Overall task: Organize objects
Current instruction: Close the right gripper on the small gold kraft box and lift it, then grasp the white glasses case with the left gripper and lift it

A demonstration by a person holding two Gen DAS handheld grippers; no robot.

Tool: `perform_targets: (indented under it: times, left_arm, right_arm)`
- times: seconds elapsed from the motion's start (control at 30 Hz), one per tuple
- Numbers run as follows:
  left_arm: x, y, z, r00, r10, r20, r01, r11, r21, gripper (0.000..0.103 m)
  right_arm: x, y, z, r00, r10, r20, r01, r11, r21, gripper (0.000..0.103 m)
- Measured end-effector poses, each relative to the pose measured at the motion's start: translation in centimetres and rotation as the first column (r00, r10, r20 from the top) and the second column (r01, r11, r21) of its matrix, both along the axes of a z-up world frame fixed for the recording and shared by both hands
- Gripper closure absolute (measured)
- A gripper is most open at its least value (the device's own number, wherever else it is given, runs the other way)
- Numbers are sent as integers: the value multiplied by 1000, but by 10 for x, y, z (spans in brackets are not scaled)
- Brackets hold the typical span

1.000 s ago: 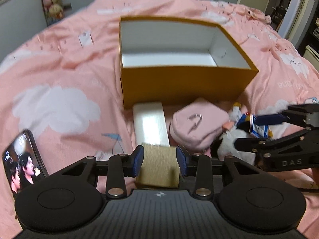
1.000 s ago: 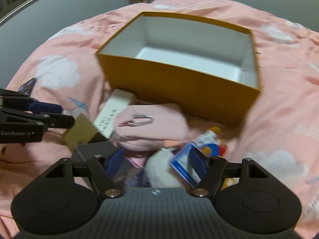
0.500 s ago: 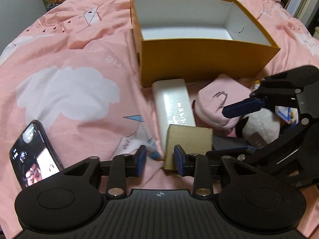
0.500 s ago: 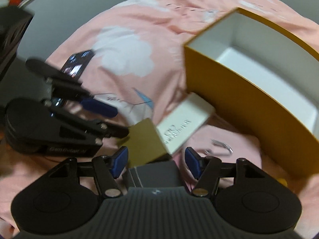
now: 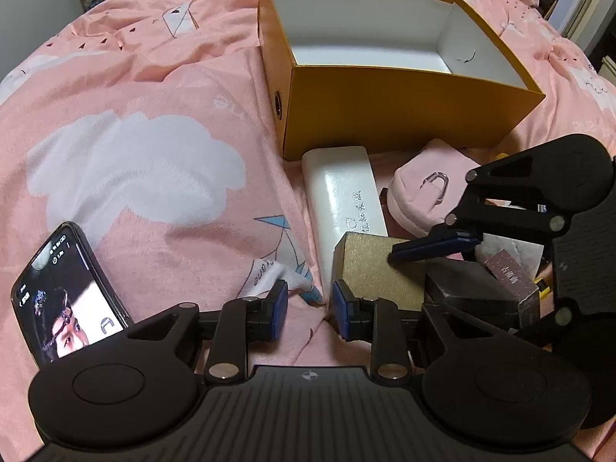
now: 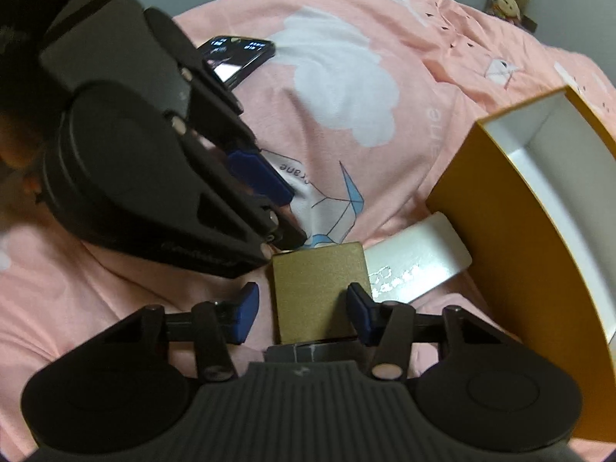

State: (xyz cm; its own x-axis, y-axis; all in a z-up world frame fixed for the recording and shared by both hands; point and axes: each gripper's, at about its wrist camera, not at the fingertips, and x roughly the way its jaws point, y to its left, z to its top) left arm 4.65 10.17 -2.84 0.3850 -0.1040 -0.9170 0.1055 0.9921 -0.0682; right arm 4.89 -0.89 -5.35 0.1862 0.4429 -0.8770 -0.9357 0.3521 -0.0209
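Both claws empty over a crowded cluster on the bed.

Nearest, the left claw gapes narrowly over bare quilt, gripping nothing; the right claw stands wide, its fingers straddling the gold box without pinching it. That box leans on the white case and a dark box, so a skewed squeeze could tip it or shove its neighbours. Beyond, the pink pouch and empty orange box wait; the two claws sit close enough to collide.

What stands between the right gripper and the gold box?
Nothing visible does. The right gripper is open with the gold box already between its fingers; the left gripper only hovers beside the box's far corner.
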Motion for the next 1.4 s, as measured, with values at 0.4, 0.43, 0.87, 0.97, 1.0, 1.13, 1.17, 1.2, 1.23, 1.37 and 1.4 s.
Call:
perform_targets:
  times: [0.4,0.43,0.87,0.97,1.0,1.13,1.17,1.2,1.23,1.37,1.4]
  left_arm:
    - [0,11,0,1000,8,7,-8,998,-57,72]
    - [0,12,0,1000,9,9,-8,998,-60,72]
    - [-4,14,1,1000,12,19,-10,998,-69,72]
    - [-5,13,2,1000,9,21,-8,998,-66,72]
    - [-5,13,3,1000,9,21,-7,998,-68,72]
    - [-3,14,4,1000,14,20,-12,996,-91,72]
    - [-2,14,4,1000,19,19,-17,995,-99,72]
    - [-1,14,5,1000,23,21,-21,994,-106,72]
    - [1,13,6,999,28,25,-25,993,-115,72]
    - [12,9,7,998,60,28,-55,985,-163,63]
    - [15,6,5,997,67,26,-62,984,-169,58]
  right_arm:
    - [-1,21,-23,988,93,122,-77,989,-127,44]
    - [4,21,-29,994,86,60,-78,988,-135,53]
    - [20,9,-4,998,42,37,-39,997,-68,42]
    - [20,11,0,998,54,34,-53,997,-54,46]
    - [16,12,1,998,59,38,-57,997,-54,55]
    - [16,8,6,998,45,39,-43,998,-51,57]
    - [18,7,8,999,37,40,-35,998,-44,57]
    - [18,3,12,999,25,46,-23,999,-34,57]
    - [20,-3,18,998,8,55,-7,1000,-20,57]
    - [32,-33,43,995,-98,35,96,994,56,57]
    - [36,-42,48,991,-131,12,130,988,80,57]
